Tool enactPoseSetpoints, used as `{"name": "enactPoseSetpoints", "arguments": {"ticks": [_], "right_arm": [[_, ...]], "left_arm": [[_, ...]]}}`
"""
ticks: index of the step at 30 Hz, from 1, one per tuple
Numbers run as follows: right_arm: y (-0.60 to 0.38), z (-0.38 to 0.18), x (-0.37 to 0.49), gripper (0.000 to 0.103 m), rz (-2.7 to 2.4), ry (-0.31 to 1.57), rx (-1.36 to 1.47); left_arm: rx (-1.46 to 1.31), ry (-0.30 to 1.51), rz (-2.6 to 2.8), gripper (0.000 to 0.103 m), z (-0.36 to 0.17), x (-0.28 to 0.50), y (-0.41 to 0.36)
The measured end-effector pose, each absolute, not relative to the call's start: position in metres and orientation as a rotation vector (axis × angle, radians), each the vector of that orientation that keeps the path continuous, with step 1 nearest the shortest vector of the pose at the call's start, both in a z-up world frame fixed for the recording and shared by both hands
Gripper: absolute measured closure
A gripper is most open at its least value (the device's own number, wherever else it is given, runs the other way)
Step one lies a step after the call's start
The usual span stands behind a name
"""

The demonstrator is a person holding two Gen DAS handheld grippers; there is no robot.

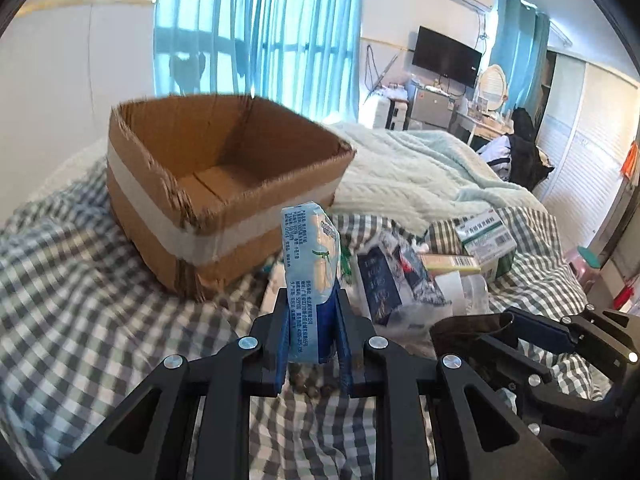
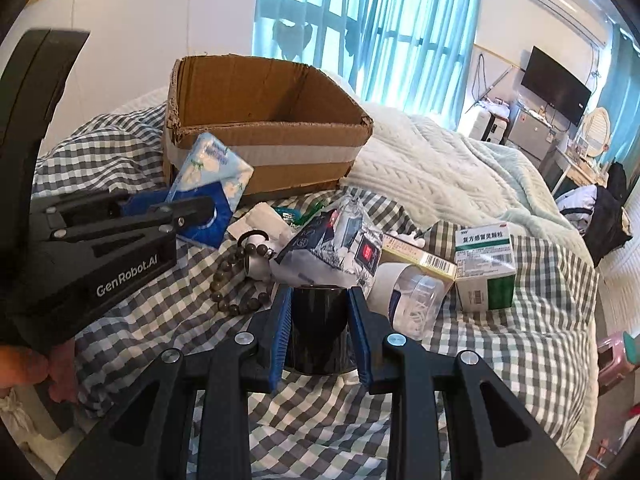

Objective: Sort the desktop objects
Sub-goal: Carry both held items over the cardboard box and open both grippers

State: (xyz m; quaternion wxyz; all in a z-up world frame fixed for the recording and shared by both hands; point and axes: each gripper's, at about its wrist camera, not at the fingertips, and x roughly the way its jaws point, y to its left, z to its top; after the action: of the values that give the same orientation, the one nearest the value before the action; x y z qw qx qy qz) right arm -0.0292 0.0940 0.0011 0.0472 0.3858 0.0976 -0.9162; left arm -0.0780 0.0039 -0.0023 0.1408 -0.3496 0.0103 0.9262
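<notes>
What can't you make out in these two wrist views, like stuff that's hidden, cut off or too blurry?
- Cardboard box floor: right wrist view, hidden by its near wall.
- Black cylinder in the right gripper: its base is covered by the fingers.
- Tissue pack print: left wrist view, too small to read.
- Bead bracelet: left wrist view, mostly behind the left gripper.

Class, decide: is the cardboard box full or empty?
Empty as far as visible: the cardboard box shows bare floor in the left wrist view.

Left claw (image 1: 312,320), right claw (image 2: 320,328) clamped, loaded.
</notes>
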Motion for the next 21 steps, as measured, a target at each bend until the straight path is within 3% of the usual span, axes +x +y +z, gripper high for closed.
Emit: {"name": "enactPoseSetpoints", "arguments": {"ticks": [21], "right_arm": [[0.062, 0.084, -0.063, 0.076, -2.835, 0.42, 0.905]], "left_arm": [[-0.771, 0.103, 2.858, 0.083, 0.075, -0.108, 0.0]]}}
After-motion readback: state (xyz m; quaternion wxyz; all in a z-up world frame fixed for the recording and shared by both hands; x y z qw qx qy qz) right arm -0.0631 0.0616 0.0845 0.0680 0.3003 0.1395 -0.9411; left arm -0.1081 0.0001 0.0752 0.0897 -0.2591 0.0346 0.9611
